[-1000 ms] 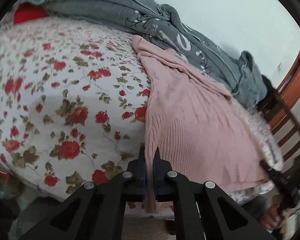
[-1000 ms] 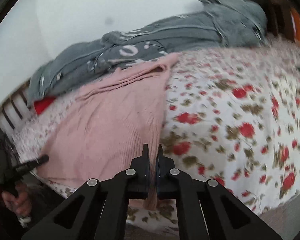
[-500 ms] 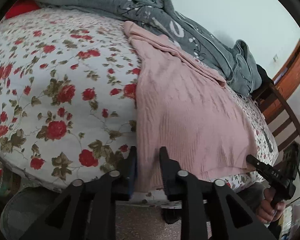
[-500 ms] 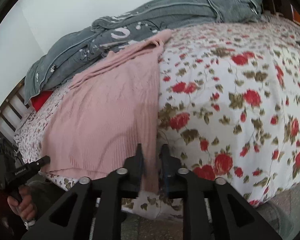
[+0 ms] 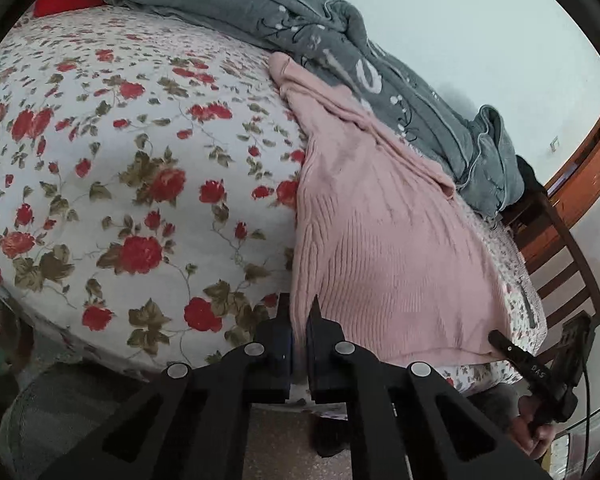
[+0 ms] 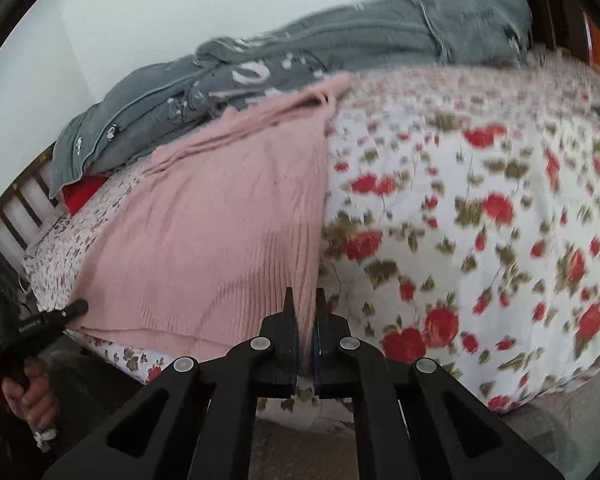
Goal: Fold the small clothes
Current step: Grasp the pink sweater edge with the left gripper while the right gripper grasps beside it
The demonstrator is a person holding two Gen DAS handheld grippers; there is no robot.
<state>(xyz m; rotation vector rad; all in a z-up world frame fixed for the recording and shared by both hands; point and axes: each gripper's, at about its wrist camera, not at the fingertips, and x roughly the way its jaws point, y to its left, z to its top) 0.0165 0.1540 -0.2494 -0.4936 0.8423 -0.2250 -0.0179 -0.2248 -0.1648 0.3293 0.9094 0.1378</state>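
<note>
Pink ribbed sweater (image 5: 384, 236) spread flat along the floral bedsheet (image 5: 132, 168), neck end touching the grey quilt (image 5: 340, 52) by the wall, hem hanging over the bed's near edge. Left gripper (image 5: 299, 312) pinched tight on one hem corner. Right gripper (image 6: 304, 306) clamped on the opposite hem corner. Wooden chair (image 5: 560, 248) beside the bed

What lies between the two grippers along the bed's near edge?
The pink sweater's hem. The left gripper pinches one bottom corner, the right gripper the other; each wrist view shows the hem running over the floral sheet.
</note>
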